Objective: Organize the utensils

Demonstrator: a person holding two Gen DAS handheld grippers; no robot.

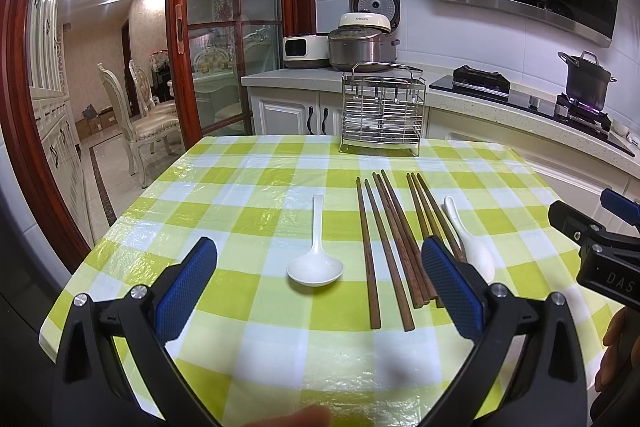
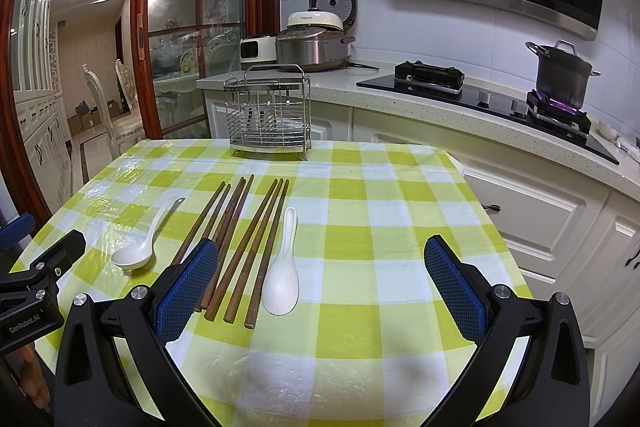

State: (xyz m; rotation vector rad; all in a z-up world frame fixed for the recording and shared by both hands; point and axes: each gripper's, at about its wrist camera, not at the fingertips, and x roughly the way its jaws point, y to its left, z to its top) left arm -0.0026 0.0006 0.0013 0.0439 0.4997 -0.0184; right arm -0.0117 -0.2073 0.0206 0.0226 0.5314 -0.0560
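The left gripper (image 1: 320, 259) hangs over the checked tablecloth (image 1: 248, 183) with its blue-padded fingers (image 1: 188, 287) spread wide and nothing between them; straight ahead of it, in the gap between the pads, lies a white soup spoon (image 1: 315, 259), bowl toward the gripper and handle pointing away; just right of that spoon, running away from the gripper, lie the brown wooden chopsticks (image 1: 384, 247), their near ends partly hidden behind the gripper's right finger; beyond that finger a white rice paddle (image 1: 472, 239) rests beside the chopsticks, touching or nearly touching the rightmost one; farther ahead, at the far edge of the table, a wire utensil rack (image 1: 382, 111) stands upright; at the right border of this view the body of the other tool shows; the right gripper (image 2: 320, 259) is likewise spread wide and holds nothing; past its left finger (image 2: 188, 287) lie the soup spoon (image 2: 140, 247) and the chopsticks (image 2: 240, 243), whose near ends that finger partly covers; the rice paddle (image 2: 282, 279) lies inside the gap, close to the left pad, broad end toward the gripper; the rack (image 2: 268, 115) stands ahead and to the left; far right, a dark pot (image 2: 562, 75) sits on a lit burner.
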